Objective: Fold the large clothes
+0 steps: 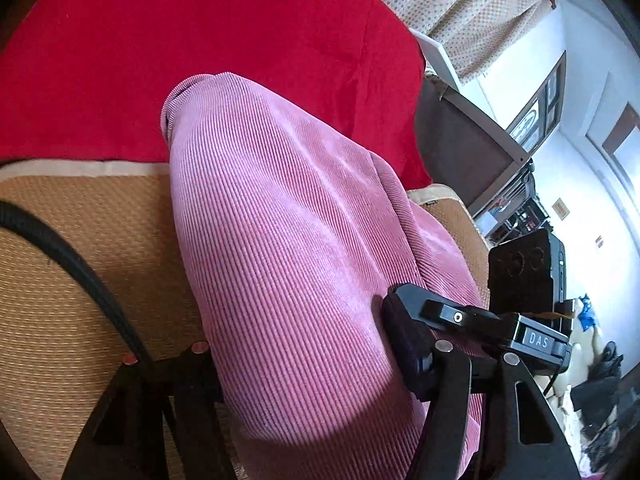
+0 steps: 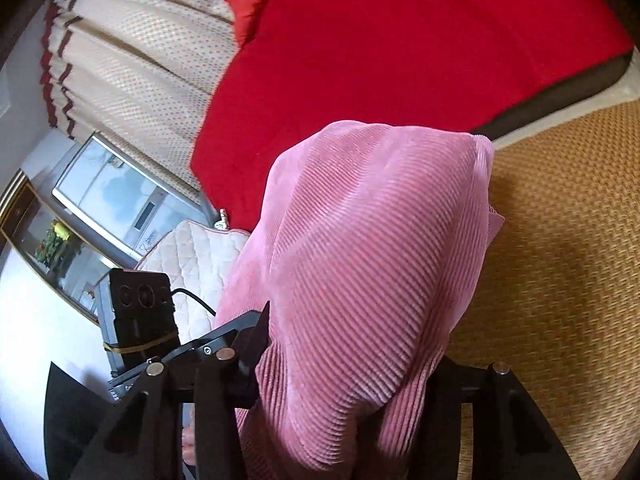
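Holding the pink corduroy garment (image 1: 288,240) above the woven mat (image 1: 80,232), I keep left gripper (image 1: 304,364) and right gripper (image 2: 352,364) pinching it; uneven lifting risks slippage.

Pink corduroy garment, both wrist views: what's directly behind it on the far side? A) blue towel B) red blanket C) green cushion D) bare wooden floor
B: past the far end of the pink corduroy garment lies a red blanket, seen from the right wrist too.
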{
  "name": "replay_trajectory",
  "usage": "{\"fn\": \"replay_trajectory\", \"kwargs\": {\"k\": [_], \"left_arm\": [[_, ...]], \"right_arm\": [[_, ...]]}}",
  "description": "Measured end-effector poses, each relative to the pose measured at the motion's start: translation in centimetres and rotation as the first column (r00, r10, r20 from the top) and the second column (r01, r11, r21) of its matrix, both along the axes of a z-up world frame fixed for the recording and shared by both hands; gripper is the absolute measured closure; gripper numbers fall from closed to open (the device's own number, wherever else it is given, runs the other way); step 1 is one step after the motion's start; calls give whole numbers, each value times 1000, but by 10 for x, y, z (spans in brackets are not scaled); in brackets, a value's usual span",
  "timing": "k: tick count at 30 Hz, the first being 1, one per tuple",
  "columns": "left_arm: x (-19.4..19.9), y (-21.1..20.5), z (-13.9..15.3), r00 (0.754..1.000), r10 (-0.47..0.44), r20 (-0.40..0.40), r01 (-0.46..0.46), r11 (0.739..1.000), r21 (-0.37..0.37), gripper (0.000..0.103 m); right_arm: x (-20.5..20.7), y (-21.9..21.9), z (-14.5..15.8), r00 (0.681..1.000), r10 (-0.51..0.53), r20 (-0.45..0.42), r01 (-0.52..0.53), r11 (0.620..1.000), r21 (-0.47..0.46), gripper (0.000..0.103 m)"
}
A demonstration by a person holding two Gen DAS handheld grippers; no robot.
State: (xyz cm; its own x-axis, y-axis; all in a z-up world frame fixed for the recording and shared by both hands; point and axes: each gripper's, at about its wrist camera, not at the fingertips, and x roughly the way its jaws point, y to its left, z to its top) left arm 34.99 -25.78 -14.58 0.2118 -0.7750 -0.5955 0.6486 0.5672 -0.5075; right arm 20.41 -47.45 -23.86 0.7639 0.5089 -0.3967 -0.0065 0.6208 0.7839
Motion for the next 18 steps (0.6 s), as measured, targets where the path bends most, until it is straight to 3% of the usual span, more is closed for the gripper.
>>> {"fn": "replay_trajectory", "kwargs": {"k": [9,18], "left_arm": [[-1,24,14,999,36,13,-36,999,-5,39],[-5,25,7,999,40,17,-41,997,64,39]], "right_arm": [[-4,19,0,998,-19,57,14,996,83,52],[-3,36,-12,999,-11,32,8,995,102,52]]}}
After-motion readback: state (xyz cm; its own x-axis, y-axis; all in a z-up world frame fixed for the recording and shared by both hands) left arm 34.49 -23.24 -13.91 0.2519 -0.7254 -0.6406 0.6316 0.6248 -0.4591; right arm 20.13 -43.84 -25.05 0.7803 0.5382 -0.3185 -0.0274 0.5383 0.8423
